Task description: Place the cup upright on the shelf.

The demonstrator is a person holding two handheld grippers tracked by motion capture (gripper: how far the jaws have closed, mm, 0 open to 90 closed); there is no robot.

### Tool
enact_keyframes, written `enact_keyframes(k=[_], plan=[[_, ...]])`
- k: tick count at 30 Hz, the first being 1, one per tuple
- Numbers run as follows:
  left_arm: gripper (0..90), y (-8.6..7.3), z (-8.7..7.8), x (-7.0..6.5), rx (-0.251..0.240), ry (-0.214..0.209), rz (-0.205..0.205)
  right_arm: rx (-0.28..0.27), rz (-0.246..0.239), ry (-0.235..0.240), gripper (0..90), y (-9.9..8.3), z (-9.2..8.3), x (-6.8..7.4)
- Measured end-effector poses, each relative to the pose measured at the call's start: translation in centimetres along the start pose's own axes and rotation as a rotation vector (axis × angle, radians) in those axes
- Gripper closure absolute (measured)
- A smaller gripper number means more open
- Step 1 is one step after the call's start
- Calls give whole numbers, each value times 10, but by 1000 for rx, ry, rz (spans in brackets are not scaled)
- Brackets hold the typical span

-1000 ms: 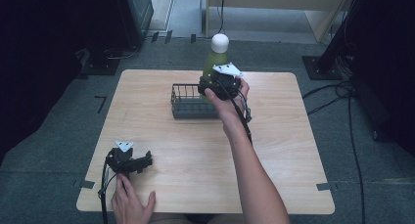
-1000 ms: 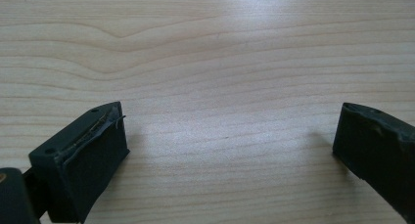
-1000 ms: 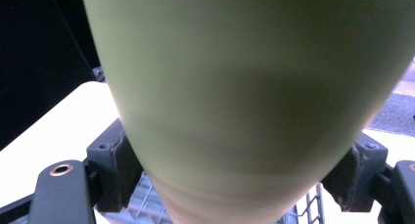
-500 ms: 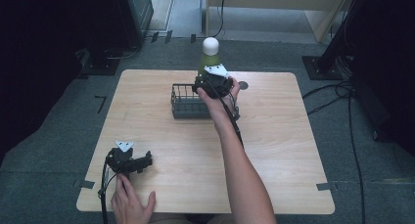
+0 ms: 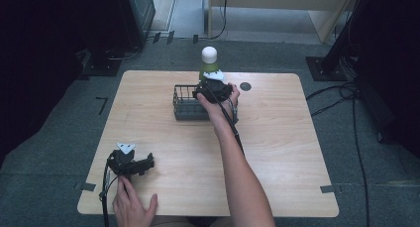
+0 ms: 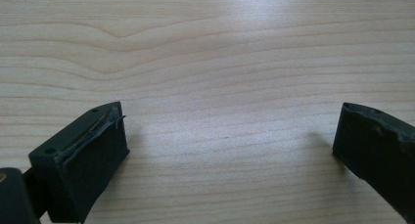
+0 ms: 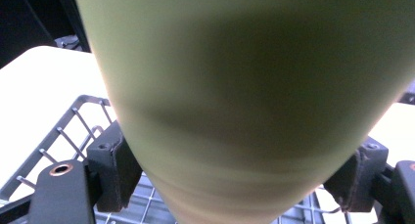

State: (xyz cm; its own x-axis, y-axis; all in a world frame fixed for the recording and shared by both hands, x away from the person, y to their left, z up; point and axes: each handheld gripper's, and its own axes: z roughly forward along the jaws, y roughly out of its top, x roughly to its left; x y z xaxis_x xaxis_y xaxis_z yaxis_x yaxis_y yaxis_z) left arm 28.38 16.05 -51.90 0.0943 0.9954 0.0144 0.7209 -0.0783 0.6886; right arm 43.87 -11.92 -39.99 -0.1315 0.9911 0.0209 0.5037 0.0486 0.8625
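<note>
Bottle [image 5: 209, 63]: green, white cap — over far wire basket [image 5: 184, 104]
Right gripper [image 7: 235, 185]: clamped on bottle
Left gripper [image 6: 230, 150]: jaws apart — near-left table [image 5: 297, 152]

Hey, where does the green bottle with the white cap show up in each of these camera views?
High view: the green bottle stands upright at the table's far middle, above the wire basket, gripped by the right gripper.
Left gripper view: bare wooden table between open jaws.
Right gripper view: the bottle's body fills the centre, clamped between the jaws.
Shared landmark: the wire basket.
</note>
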Motion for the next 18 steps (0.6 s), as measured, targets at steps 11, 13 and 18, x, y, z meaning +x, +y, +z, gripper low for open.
enact_keyframes(k=[11, 13, 18], plan=[[0, 0, 0, 0, -1, 0, 0, 39, 14, 77, 177, -7, 5, -12], [0, 0, 0, 0, -1, 0, 0, 36, 4, 85, 165, -11, 5, -13], [0, 0, 0, 0, 0, 0, 0, 36, -2, 104, 148, -17, 3, -18]])
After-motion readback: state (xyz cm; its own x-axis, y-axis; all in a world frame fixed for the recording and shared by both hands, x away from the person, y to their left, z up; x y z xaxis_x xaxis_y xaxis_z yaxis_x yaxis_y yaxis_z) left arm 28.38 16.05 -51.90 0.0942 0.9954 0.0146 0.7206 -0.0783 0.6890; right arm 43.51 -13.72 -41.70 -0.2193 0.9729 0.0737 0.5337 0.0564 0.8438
